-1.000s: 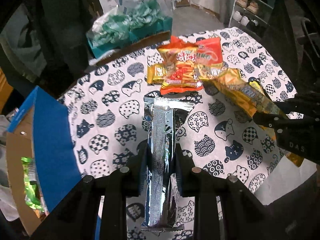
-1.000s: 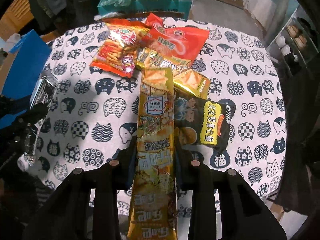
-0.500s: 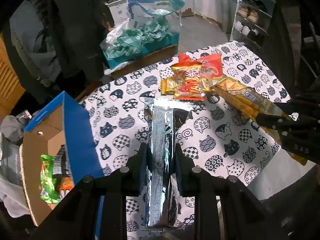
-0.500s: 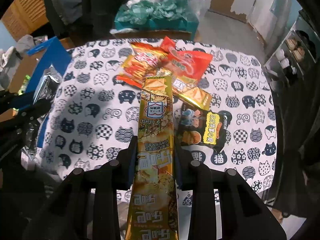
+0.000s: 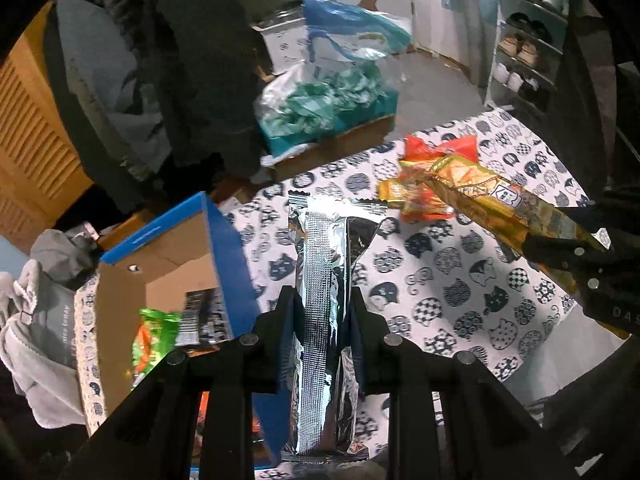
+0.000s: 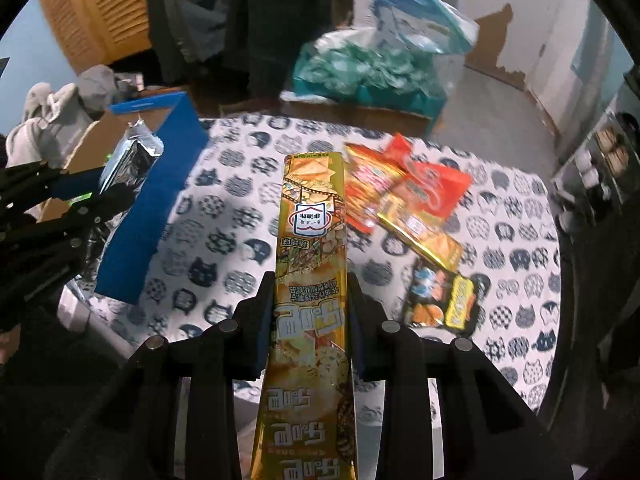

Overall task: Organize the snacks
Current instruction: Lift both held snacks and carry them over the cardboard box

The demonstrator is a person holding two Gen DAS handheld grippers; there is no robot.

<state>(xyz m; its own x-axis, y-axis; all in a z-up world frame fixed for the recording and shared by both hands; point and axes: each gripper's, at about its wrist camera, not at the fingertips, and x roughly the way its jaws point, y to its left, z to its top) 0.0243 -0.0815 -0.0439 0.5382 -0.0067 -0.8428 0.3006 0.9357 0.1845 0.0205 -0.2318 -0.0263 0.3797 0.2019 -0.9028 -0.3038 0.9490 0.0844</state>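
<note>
In the left wrist view the left gripper (image 5: 322,312) has its jaws clamped on a silver foil packet (image 5: 324,280), whose long axis runs straight up the frame along the fingers. The blue-walled cardboard box (image 5: 228,248) sits at lower left of that view, just beside the packet and nearer to this hand than to the other; green and dark packs already lie inside. In the right wrist view the right gripper (image 6: 310,300) has its jaws pinched on a long gold snack pack (image 6: 310,240), again lengthwise up the frame, with the box (image 6: 160,184) well off at left. By my judgement the coming move is a swing of each pack leftward over the box rim. Beyond, red and orange packs (image 6: 404,188) and a dark pack (image 6: 444,300) lie on the cat-print surface (image 6: 240,216); farther off are a teal bag, shoe shelves and a slatted door
</note>
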